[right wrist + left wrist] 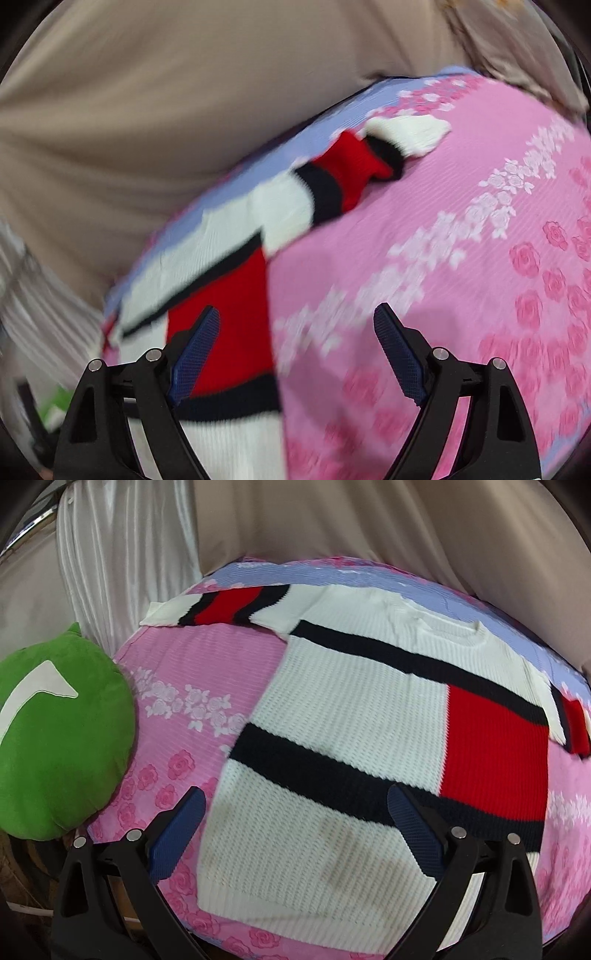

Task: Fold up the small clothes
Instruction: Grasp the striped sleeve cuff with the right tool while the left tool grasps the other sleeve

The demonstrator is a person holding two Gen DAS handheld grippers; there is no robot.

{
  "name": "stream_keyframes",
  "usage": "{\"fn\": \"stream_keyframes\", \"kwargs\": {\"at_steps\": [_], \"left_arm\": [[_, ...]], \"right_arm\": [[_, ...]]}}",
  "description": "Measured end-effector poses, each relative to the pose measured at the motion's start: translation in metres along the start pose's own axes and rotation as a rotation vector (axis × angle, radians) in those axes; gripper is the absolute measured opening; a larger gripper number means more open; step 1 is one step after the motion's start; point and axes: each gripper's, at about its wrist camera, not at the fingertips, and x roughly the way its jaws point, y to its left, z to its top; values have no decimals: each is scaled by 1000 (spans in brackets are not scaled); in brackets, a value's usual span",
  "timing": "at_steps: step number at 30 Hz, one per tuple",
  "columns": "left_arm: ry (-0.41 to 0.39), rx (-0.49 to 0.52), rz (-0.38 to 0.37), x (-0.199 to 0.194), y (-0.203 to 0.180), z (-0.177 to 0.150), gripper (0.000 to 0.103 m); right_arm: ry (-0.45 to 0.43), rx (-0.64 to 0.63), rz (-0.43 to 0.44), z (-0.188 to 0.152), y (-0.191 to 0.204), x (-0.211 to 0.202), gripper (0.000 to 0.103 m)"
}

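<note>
A white knit sweater (343,716) with navy bands and a red block lies flat on a pink floral bedsheet (192,672). Its left sleeve (221,607) stretches out to the far left. My left gripper (295,805) is open and empty, hovering over the sweater's lower hem area. In the right wrist view the sweater's right side (225,295) and its bunched right sleeve (354,166) show, blurred. My right gripper (295,328) is open and empty, above the sweater's right edge and the sheet (461,258).
A green round pillow (62,734) with a white patch sits at the bed's left edge. Beige and white curtains (332,524) hang behind the bed. Bare pink sheet lies to the sweater's left and right.
</note>
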Motion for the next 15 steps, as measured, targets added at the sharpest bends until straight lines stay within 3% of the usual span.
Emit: {"fn": "stream_keyframes", "kwargs": {"at_steps": [5, 8, 12, 15], "left_arm": [[33, -83, 22, 15, 13, 18, 97], [52, -119, 45, 24, 15, 26, 97], [63, -108, 72, 32, 9, 32, 97], [67, -104, 69, 36, 4, 36, 97]], "right_arm": [[-102, 247, 59, 79, -88, 37, 76], [-120, 338, 73, 115, -119, 70, 73], [-53, 379, 112, 134, -136, 125, 71], [-60, 360, 110, 140, -131, 148, 58]]}}
